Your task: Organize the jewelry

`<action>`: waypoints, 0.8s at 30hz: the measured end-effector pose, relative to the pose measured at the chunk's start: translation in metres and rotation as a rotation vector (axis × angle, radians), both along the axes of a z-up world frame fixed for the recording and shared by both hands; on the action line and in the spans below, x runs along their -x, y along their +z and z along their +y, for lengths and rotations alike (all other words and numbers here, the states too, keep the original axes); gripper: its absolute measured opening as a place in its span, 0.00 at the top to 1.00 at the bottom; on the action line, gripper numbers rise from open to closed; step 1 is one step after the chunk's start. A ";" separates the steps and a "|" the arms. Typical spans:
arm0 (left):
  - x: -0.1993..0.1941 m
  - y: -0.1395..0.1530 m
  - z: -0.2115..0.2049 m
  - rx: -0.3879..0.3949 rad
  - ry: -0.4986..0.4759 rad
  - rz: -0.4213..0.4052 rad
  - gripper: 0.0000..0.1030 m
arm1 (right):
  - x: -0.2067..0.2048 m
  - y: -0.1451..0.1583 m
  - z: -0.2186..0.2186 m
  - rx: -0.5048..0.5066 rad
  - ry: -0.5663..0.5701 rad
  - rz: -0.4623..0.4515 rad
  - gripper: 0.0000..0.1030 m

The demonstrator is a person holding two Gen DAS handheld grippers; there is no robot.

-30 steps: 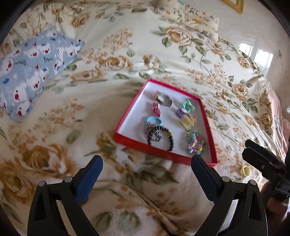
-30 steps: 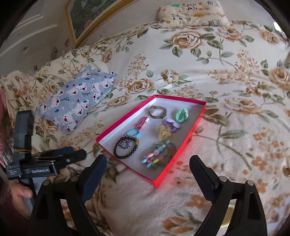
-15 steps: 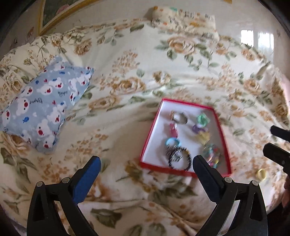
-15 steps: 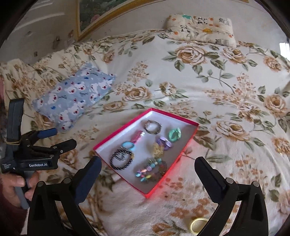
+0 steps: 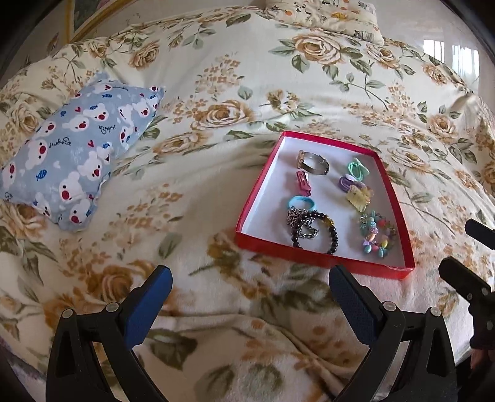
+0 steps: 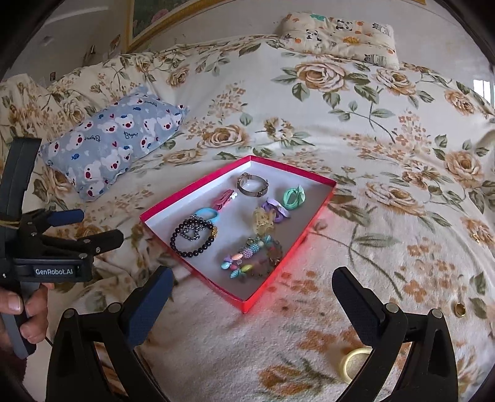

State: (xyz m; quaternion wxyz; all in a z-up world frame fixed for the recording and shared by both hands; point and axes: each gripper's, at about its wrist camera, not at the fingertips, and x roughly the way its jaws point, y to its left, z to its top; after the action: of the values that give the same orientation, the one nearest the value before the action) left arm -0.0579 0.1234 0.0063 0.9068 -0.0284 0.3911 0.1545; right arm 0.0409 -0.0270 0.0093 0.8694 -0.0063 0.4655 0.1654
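A red tray point(image 5: 247, 239) point(image 6: 244, 304) lies on the floral bed. It holds a metal bangle point(image 5: 313, 163) point(image 6: 252, 184), a black bead bracelet point(image 5: 332, 238) point(image 6: 188, 250), a colourful bead bracelet point(image 5: 378, 238) point(image 6: 250, 259), hair ties and clips. A yellow ring point(image 6: 352, 361) and a small gold ring point(image 6: 460, 309) lie on the blanket right of the tray. My left gripper point(image 5: 249, 298) is open and empty, near the tray's front edge. My right gripper point(image 6: 252, 300) is open and empty, over the tray's near corner.
A blue bear-print pillow point(image 5: 71, 154) point(image 6: 114, 136) lies left of the tray. A panda-print pillow point(image 6: 338, 38) sits at the far edge of the bed. A framed picture point(image 6: 154, 18) leans on the wall behind.
Both grippers have pulled back and risen, so the tray looks smaller and farther away. The left view has swung left. Both stay open and empty.
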 end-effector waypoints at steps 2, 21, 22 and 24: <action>0.003 0.001 -0.001 0.004 -0.006 0.002 0.01 | 0.000 0.002 -0.001 -0.004 -0.009 0.007 0.00; 0.011 0.007 -0.016 -0.057 0.001 0.036 0.01 | 0.003 0.004 0.003 0.018 -0.026 0.042 0.00; 0.012 0.007 -0.016 -0.058 0.000 0.035 0.01 | 0.003 0.004 0.004 0.018 -0.026 0.044 0.00; 0.013 0.008 -0.015 -0.061 0.001 0.031 0.01 | 0.003 0.003 0.005 0.020 -0.027 0.044 0.00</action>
State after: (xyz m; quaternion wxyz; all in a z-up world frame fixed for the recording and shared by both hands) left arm -0.0713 0.1084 0.0142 0.9011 0.0017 0.4000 0.1673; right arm 0.0380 -0.0224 0.0127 0.8610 -0.0053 0.4862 0.1490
